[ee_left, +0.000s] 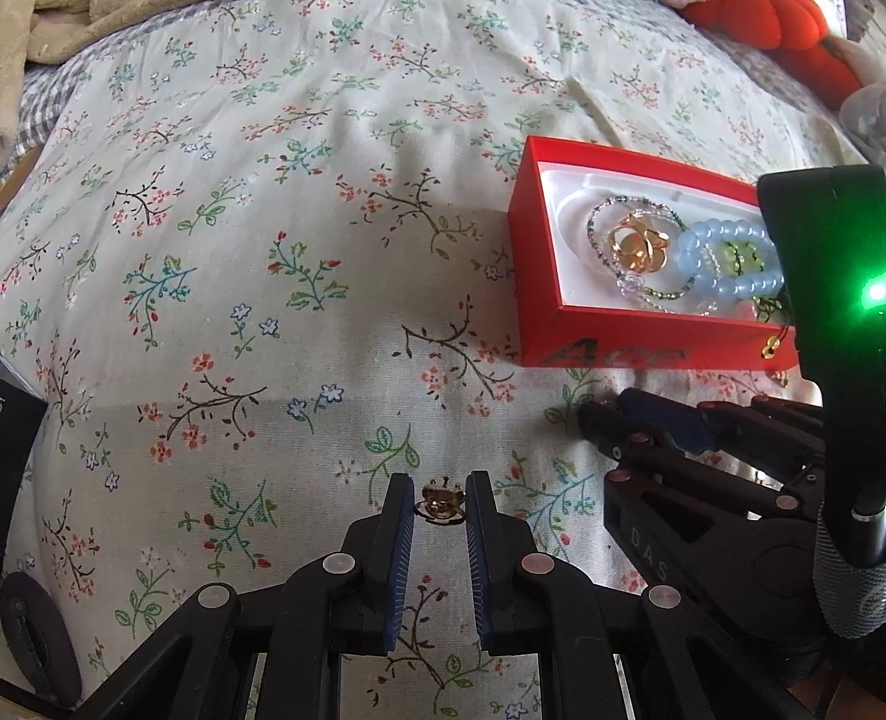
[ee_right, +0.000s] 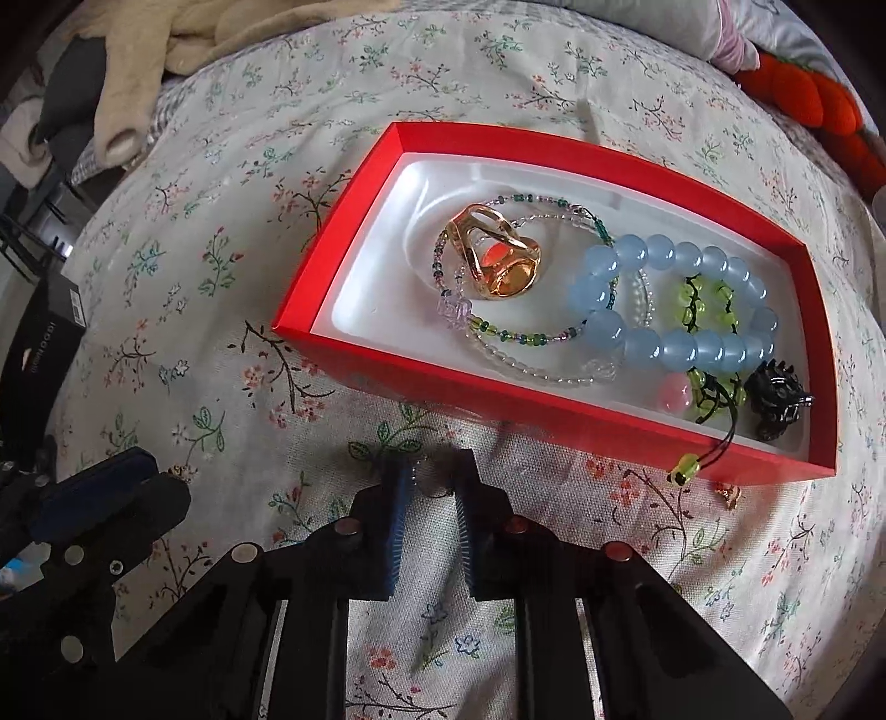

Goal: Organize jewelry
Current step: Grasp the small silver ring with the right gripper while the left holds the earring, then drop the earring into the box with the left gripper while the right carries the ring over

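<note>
My left gripper [ee_left: 440, 493] is shut on a small gold ring [ee_left: 440, 503] with a knobbly top, just above the floral cloth [ee_left: 277, 277]. The red box [ee_left: 637, 156] lies to its right and holds a large gold ring [ee_left: 637, 246], a blue bead bracelet [ee_left: 692, 249] and thin bead strands. In the right wrist view my right gripper [ee_right: 431, 472] hangs in front of the red box [ee_right: 554, 423]. It is narrowly closed on a blurred small silvery ring [ee_right: 429, 487]. The left gripper [ee_right: 160, 476] shows at the left edge.
A small gold piece [ee_right: 728, 493] lies on the cloth by the box's near right corner. A green bead on a black cord [ee_right: 684, 471] hangs over the box wall. A black carton [ee_right: 44, 332] sits left, beige fabric [ee_right: 166, 33] behind, a red plush [ee_right: 819, 105] far right.
</note>
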`<act>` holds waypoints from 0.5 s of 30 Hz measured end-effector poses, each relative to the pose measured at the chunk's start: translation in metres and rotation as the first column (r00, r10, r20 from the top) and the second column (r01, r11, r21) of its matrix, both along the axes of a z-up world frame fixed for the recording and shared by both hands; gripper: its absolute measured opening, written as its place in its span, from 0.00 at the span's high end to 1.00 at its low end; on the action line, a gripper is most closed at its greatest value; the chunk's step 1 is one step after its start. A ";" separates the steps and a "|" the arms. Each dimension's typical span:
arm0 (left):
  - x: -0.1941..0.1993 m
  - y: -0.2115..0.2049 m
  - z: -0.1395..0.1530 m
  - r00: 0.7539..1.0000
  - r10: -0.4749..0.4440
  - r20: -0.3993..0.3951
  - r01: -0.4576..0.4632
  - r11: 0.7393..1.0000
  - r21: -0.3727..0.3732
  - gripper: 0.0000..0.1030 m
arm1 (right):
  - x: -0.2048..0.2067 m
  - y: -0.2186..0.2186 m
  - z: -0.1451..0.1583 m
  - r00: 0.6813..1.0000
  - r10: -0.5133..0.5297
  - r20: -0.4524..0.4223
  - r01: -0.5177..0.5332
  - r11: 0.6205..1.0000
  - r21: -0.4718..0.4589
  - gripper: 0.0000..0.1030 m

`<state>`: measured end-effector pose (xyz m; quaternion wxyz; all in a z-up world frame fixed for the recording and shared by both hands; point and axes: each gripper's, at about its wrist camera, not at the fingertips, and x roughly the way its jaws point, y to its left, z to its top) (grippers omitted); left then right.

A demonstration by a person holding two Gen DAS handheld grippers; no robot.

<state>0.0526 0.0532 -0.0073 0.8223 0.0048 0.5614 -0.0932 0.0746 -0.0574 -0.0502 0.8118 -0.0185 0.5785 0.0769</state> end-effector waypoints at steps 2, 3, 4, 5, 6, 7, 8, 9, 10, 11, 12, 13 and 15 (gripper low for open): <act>0.000 0.000 0.000 1.000 0.001 0.000 -0.001 1.000 0.000 0.87 | 0.000 -0.002 0.000 1.000 -0.002 -0.002 0.002 1.000 0.007 0.83; 0.001 -0.001 -0.001 1.000 0.002 0.000 -0.002 1.000 0.002 0.87 | 0.000 -0.003 0.000 1.000 -0.005 -0.004 0.005 1.000 0.012 0.83; 0.001 -0.001 -0.001 1.000 0.003 -0.001 -0.003 1.000 0.002 0.87 | 0.000 -0.004 0.001 1.000 -0.008 -0.005 0.008 1.000 0.019 0.83; 0.002 -0.002 -0.001 1.000 0.004 0.000 -0.004 1.000 0.003 0.87 | -0.001 -0.006 0.002 1.000 -0.011 -0.008 0.011 1.000 0.028 0.83; 0.002 -0.002 0.000 1.000 0.003 0.001 -0.003 1.000 0.002 0.87 | -0.003 -0.009 0.004 1.000 -0.014 -0.012 0.014 0.999 0.040 0.83; 0.002 -0.004 0.001 1.000 0.003 0.005 -0.003 1.000 0.000 0.87 | -0.005 -0.010 0.007 1.000 -0.017 -0.014 0.018 0.999 0.050 0.83; 0.003 -0.005 0.002 1.000 0.002 0.009 -0.002 1.000 -0.003 0.87 | -0.007 -0.014 0.010 1.000 -0.020 -0.014 0.021 0.998 0.059 0.83; 0.003 -0.006 0.003 1.000 0.002 0.015 -0.002 1.000 -0.008 0.87 | -0.011 -0.018 0.014 1.000 -0.024 -0.014 0.025 0.997 0.067 0.83; 0.003 -0.007 0.005 1.000 0.002 0.020 -0.001 1.000 -0.013 0.87 | -0.013 -0.023 0.018 0.999 -0.030 -0.014 0.031 0.996 0.078 0.83; 0.003 -0.009 0.006 1.000 0.001 0.026 -0.001 1.000 -0.020 0.87 | -0.015 -0.027 0.023 0.999 -0.037 -0.013 0.038 0.995 0.089 0.83; 0.004 -0.010 0.008 0.999 0.001 0.033 0.000 1.000 -0.029 0.87 | -0.016 -0.033 0.028 0.999 -0.045 -0.009 0.045 0.994 0.100 0.83; 0.004 -0.012 0.009 0.999 0.002 0.039 0.000 0.999 -0.037 0.87 | -0.018 -0.039 0.033 0.999 -0.054 -0.004 0.054 0.993 0.108 0.83; 0.006 -0.016 0.013 0.998 0.003 0.057 0.000 0.998 -0.060 0.87 | -0.020 -0.050 0.043 0.998 -0.069 0.010 0.067 0.990 0.121 0.84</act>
